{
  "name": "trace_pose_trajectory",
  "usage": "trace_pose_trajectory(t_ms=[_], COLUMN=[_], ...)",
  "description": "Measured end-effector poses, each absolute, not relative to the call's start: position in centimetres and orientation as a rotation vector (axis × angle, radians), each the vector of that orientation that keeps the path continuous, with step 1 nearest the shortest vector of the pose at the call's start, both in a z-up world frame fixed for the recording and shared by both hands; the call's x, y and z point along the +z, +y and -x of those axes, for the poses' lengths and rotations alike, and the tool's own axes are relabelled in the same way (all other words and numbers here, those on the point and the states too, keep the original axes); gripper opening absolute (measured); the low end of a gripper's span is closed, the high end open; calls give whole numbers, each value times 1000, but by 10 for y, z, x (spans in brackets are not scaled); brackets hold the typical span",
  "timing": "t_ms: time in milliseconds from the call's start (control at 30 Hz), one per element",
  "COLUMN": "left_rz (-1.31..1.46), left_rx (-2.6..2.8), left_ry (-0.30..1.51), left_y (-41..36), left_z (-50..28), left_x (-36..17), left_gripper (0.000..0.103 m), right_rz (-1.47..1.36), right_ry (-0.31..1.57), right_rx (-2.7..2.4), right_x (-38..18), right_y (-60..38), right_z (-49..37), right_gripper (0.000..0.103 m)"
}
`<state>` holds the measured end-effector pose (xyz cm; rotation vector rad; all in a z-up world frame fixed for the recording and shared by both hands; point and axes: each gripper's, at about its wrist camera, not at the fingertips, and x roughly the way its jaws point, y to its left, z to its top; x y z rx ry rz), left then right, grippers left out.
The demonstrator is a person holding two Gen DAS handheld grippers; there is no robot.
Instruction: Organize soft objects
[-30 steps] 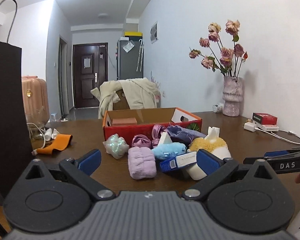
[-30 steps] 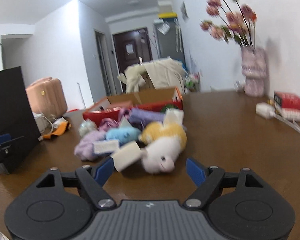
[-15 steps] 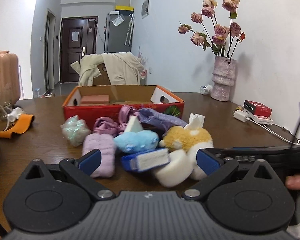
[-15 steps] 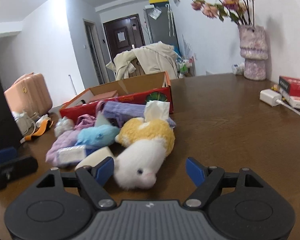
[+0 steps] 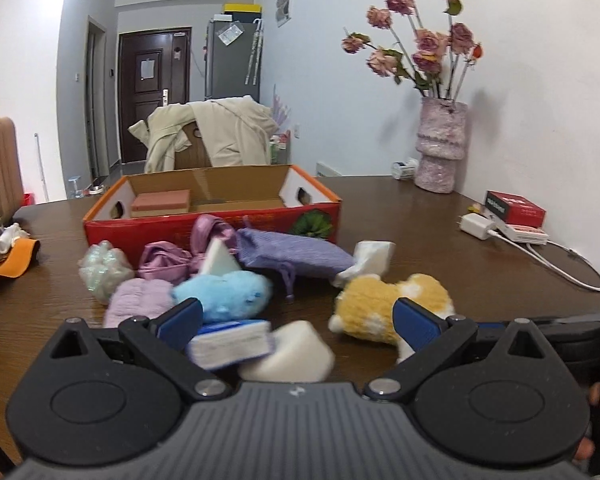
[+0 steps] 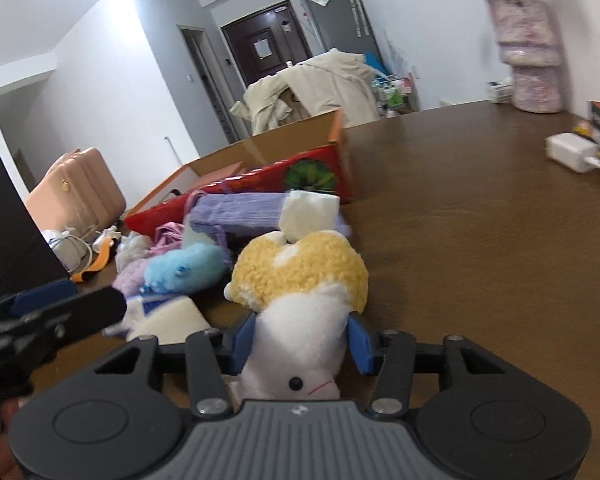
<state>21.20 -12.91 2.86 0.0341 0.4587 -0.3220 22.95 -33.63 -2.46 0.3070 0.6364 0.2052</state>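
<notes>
The right gripper's (image 6: 298, 342) blue-padded fingers (image 6: 242, 340) press in on the white fleecy head of a plush toy (image 6: 300, 280), whose curly yellow body extends away toward the frame's centre. The left gripper's (image 5: 296, 316) fingers (image 5: 180, 316) stand wide apart with nothing between them, low in the frame above a blurred blue-and-white packet (image 5: 230, 342) and a smooth white sponge wedge (image 5: 288, 354). Only the right wrist view shows the toy's black bead eye and pink stitched mouth, at lower centre; the left wrist view shows just its yellow back (image 5: 388, 304), right of centre. The left view alone looks into the open red cardboard box (image 5: 212, 224) at centre, where a pink rectangular block (image 5: 162, 202) lies. In front of the box, on the dark wood-grain surface (image 5: 420, 248), lie a fluffy blue plush (image 5: 228, 290), a ribbed lilac drawstring pouch (image 5: 296, 254), a knitted pale-purple roll (image 5: 136, 304), a shiny pink satin bundle (image 5: 162, 260) and a glittery crinkled ball (image 5: 104, 264).
</notes>
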Motion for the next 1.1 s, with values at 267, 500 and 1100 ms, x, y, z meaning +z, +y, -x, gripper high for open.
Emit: trace_pose_trajectory(t_ms=[267,500,1100], left_rz=[-8,62,116], left_rx=[-275,-230,-260], left_ry=[485,505,635], left_y=[-141,-110,-107], left_z=[-199,-181,-155], left_x=[12,15,-11], left_gripper=[103,103,86], right_rz=[-300,-316,-228], right_ry=[673,648,685], right_rx=[247,470,465], right_x=[-20,-1,-5], right_y=[-362,-363,-349], right_z=[-183,-163,-212], right_gripper=[52,51,44])
